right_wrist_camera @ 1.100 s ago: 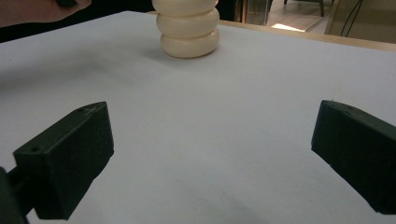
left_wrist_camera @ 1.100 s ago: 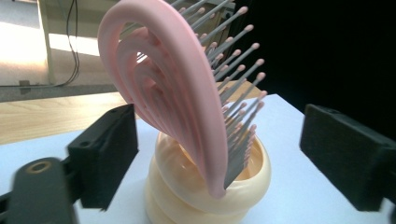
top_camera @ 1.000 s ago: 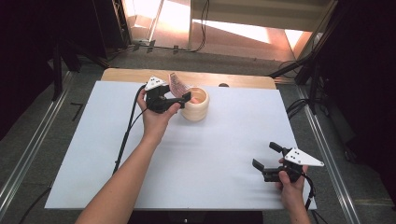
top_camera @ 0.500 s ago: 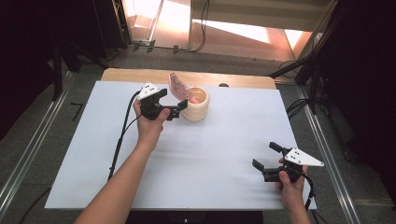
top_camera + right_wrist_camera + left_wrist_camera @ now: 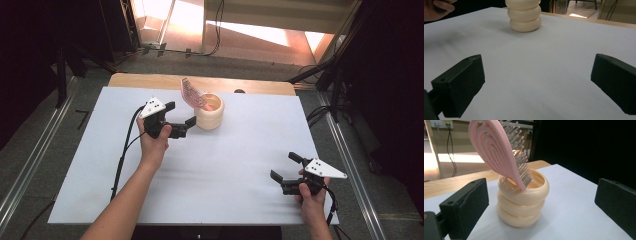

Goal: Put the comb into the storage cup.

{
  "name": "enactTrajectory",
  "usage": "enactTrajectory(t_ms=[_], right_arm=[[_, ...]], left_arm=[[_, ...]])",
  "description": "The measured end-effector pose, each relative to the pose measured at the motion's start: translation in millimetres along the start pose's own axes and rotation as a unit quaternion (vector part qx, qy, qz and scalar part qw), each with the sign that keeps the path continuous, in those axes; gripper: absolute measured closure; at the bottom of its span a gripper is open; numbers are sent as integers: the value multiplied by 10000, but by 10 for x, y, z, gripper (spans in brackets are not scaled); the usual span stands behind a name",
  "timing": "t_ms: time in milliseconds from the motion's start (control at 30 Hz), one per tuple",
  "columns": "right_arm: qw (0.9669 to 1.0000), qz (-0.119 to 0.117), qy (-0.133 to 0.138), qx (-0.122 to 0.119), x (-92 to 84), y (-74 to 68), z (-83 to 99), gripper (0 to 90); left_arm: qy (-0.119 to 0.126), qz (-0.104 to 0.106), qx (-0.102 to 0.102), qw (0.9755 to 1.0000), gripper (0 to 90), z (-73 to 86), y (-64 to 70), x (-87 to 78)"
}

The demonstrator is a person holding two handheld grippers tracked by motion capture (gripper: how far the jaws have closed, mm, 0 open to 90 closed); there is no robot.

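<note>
A: Obj pos? Pink hairbrush (image 5: 499, 152) first.

B: Brush stands handle-down in cream ribbed cup (image 5: 522, 202), head up, tilted toward cup's left in left gripper view, bristles facing away from cam. Cup = three stacked rings, upright, on white table sheet (image 5: 240, 150), far-centre, near wooden table edge (image 5: 150, 80).

A: L gripper?

B: Left gripper (image 5: 181, 120) just beside cup on its left in high view, not touching as far as I can tell. Jaws wide apart, nothing between them; cup + brush sit ahead, between the two pads in its own view. Held in left hand (image 5: 152, 137).

A: R gripper?

B: Right gripper (image 5: 285, 170) near front-right corner of sheet, well apart from cup. Jaws apart, empty. Its view: cup (image 5: 525, 15) far off at top, bare sheet betw. pads.
</note>
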State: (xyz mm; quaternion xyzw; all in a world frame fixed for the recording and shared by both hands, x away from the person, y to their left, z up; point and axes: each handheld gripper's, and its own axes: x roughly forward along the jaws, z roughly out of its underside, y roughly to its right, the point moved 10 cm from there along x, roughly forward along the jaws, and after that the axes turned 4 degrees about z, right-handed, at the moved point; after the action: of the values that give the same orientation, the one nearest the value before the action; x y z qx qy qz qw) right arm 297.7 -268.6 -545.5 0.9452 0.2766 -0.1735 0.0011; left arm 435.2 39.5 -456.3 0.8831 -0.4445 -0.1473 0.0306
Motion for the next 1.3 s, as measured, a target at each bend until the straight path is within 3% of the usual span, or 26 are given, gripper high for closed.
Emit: enactTrajectory(t_ms=[433,1300], right_arm=[[10000,3,-6,2,4,-3,2,0],[10000,36,-1,16,9,-4,6,0]], left_arm=[[-57,64,115,9999,0,123,99,-152],[-145,14,208,9997,0,480,123,-656]])
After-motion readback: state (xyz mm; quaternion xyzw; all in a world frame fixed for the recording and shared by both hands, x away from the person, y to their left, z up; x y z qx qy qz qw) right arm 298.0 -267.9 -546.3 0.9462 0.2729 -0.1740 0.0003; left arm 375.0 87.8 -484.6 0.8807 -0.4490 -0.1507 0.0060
